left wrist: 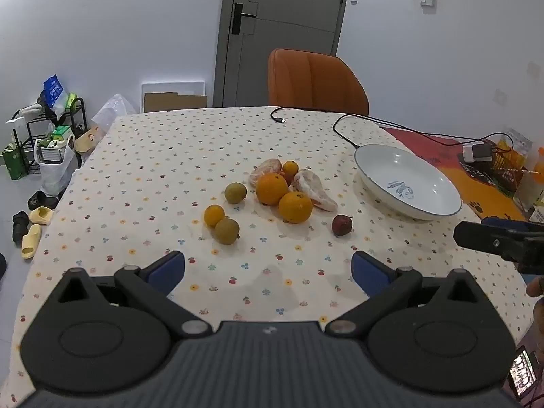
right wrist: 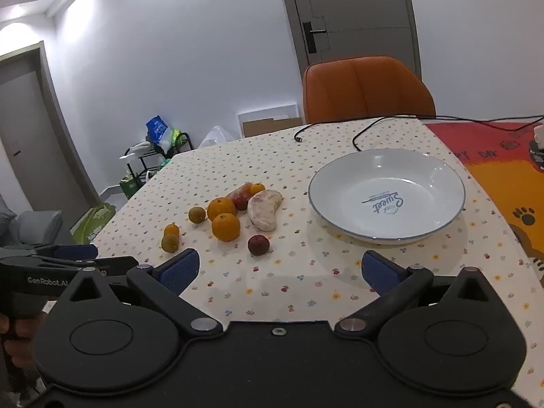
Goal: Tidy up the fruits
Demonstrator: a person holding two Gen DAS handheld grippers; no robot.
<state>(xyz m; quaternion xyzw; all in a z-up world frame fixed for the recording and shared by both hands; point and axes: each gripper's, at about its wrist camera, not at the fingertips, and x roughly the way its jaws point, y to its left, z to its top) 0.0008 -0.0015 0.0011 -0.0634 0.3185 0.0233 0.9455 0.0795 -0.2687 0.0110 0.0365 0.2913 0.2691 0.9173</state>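
While both tongs (left wrist: pixel 268 272) (right wrist: pixel 280 270) gape empty, a black cable (right wrist: pixel 360 136) lies behind the plate (right wrist: pixel 438 229), fruit (right wrist: pixel 226 226) beside it.

Both hand-held grippers, left (left wrist: pixel 268 272) and right (right wrist: pixel 280 272), gape wide, empty.

In the fruit pile, the small red fruit (left wrist: pixel 288 177) is mostly hidden behind the large orange (left wrist: pixel 271 188), so its kind cannot be told. The peeled segment (left wrist: pixel 266 170) at the back of the pile is also half covered. The print inside the white plate (right wrist: pixel 438 170) is too small to read in the left wrist view. The right gripper (left wrist: pixel 476 234) is cut off by the right edge there; the left gripper (right wrist: pixel 78 255) is partly hidden at the left edge of the right wrist view. The orange chair (right wrist: pixel 367 88) is hidden below the table's far edge.
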